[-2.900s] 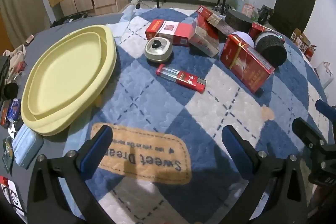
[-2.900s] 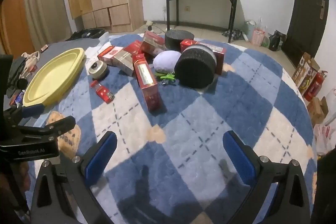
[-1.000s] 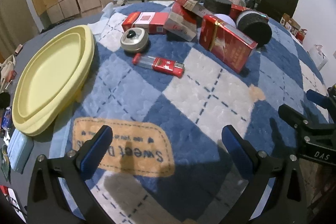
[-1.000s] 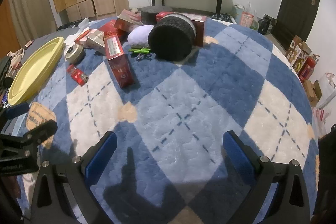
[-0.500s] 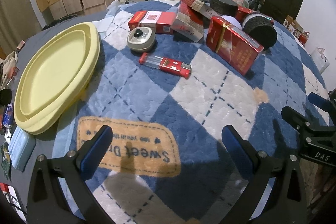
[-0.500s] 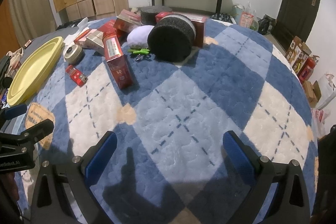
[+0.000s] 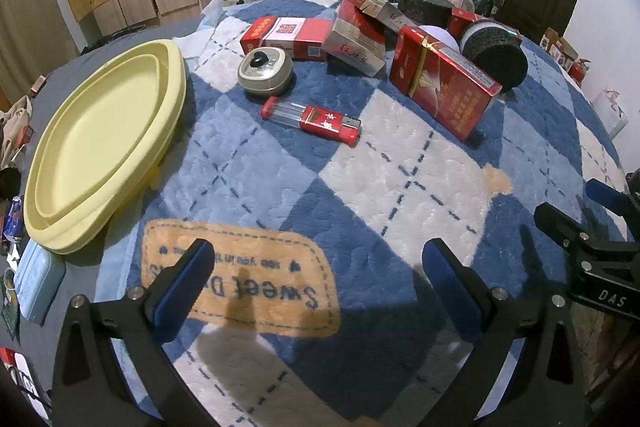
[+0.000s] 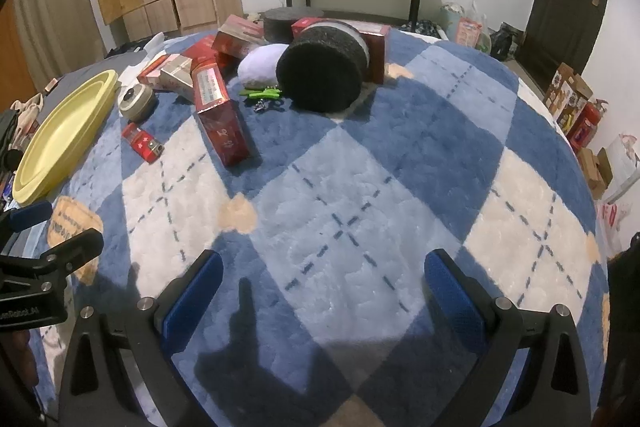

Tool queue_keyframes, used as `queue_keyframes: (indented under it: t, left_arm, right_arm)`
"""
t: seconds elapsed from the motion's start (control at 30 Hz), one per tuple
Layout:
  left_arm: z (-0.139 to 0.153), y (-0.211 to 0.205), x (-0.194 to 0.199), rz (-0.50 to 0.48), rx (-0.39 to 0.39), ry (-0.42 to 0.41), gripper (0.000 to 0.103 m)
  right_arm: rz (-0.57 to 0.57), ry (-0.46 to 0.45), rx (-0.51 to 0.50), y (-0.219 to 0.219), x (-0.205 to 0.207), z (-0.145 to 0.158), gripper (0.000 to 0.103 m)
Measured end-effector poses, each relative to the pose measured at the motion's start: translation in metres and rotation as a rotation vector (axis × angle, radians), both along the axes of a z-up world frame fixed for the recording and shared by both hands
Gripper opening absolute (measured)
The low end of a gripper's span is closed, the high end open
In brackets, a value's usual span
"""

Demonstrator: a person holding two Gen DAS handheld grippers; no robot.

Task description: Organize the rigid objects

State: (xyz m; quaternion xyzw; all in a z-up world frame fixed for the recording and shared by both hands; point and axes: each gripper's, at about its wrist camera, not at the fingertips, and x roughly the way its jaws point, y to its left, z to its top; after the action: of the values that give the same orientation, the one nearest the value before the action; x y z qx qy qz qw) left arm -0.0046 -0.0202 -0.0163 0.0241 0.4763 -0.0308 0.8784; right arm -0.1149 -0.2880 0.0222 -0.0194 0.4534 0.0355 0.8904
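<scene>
On the blue-and-cream checked blanket, nothing has been picked up yet: over the last seconds the left gripper (image 7: 316,267) has only drifted a little closer to the clutter, its jaws still wide apart and empty, and the right gripper (image 8: 320,275) likewise hangs open over bare blanket. The red lighter (image 7: 312,121), the round tin (image 7: 265,70) and the large red carton (image 7: 442,83) lie apart from the empty yellow tray (image 7: 100,131), so the sorting looks barely begun; the lighter seems the nearest pick
</scene>
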Motion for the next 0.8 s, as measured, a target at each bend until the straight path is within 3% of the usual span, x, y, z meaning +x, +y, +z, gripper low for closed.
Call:
queue_keyframes:
  t: [0.8]
  left_arm:
    - [0.0003,0.0022,0.0010,-0.006,-0.022,-0.002,0.103]
  right_arm:
    - [-0.006,-0.001,0.002,0.0030,0.0025,0.0020,0.103]
